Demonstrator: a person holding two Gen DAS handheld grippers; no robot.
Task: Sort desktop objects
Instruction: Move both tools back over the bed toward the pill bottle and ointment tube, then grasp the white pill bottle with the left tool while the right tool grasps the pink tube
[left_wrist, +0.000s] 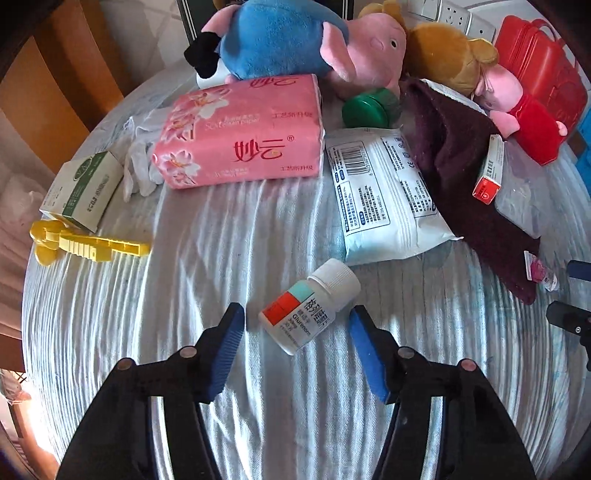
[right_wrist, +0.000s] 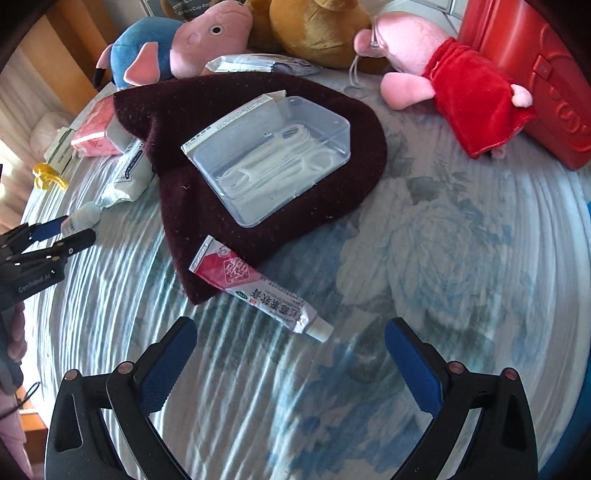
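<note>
A white pill bottle (left_wrist: 308, 308) with a red and teal label lies on its side on the striped cloth. It sits between the blue pads of my left gripper (left_wrist: 295, 315), which is open, with a small gap on each side. In the right wrist view a red and white ointment tube (right_wrist: 258, 291) lies partly on a dark maroon knit hat (right_wrist: 207, 122). Its cap end points between the fingers of my right gripper (right_wrist: 291, 325), which is open and touches nothing. The left gripper (right_wrist: 74, 232) shows at that view's left edge around the bottle (right_wrist: 85, 218).
A pink tissue pack (left_wrist: 240, 133), a wipes pack (left_wrist: 384, 199), a green lid (left_wrist: 365, 109), a small carton (left_wrist: 83, 190) and a yellow clip (left_wrist: 85, 245) lie around. A clear plastic box (right_wrist: 273, 158) rests on the hat. Plush toys (right_wrist: 177, 48) and a red case (right_wrist: 535, 74) line the back.
</note>
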